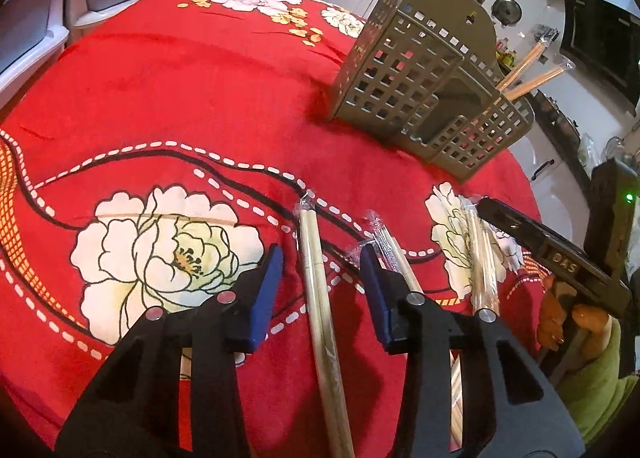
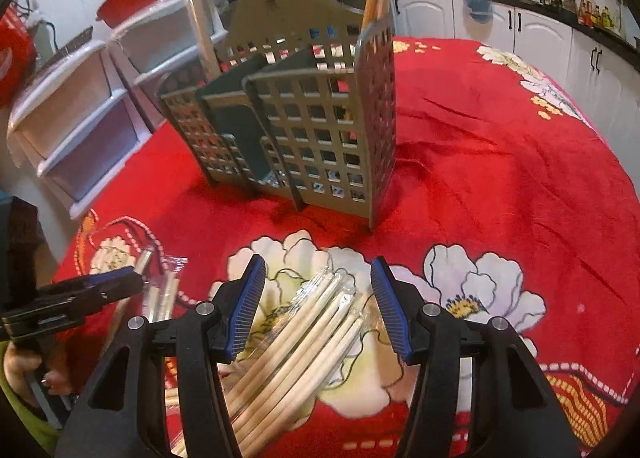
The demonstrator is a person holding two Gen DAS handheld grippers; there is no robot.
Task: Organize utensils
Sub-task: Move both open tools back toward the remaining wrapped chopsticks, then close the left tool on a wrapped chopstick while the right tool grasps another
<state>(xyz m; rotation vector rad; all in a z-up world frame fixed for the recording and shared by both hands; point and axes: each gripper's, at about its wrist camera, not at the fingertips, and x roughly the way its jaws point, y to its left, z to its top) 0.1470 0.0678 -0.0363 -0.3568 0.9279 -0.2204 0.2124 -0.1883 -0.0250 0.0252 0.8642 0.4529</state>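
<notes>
left gripper [image 1: 322,294]: jaws apart, straddling a pale plastic-wrapped chopstick pair [image 1: 310,254], long axis near-to-far, seemingly untouched; right gripper [image 2: 318,310]: spread over a wrapped chopstick bundle [image 2: 304,322] | olive slotted plastic caddy [image 2: 296,114]: farther back on red floral cloth [image 2: 500,178]

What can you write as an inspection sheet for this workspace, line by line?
Surface: red floral cloth over the table.
Job's things: olive utensil caddy upright, sticks in it; wrapped chopstick packs flat on the cloth.
Clutter: nothing seen.
Grippers: left gripper open, one pack between its fingers; right gripper open over a chopstick bundle.
Cables: nothing seen.
Surroundings: white drawers, kitchen cabinets.
</notes>
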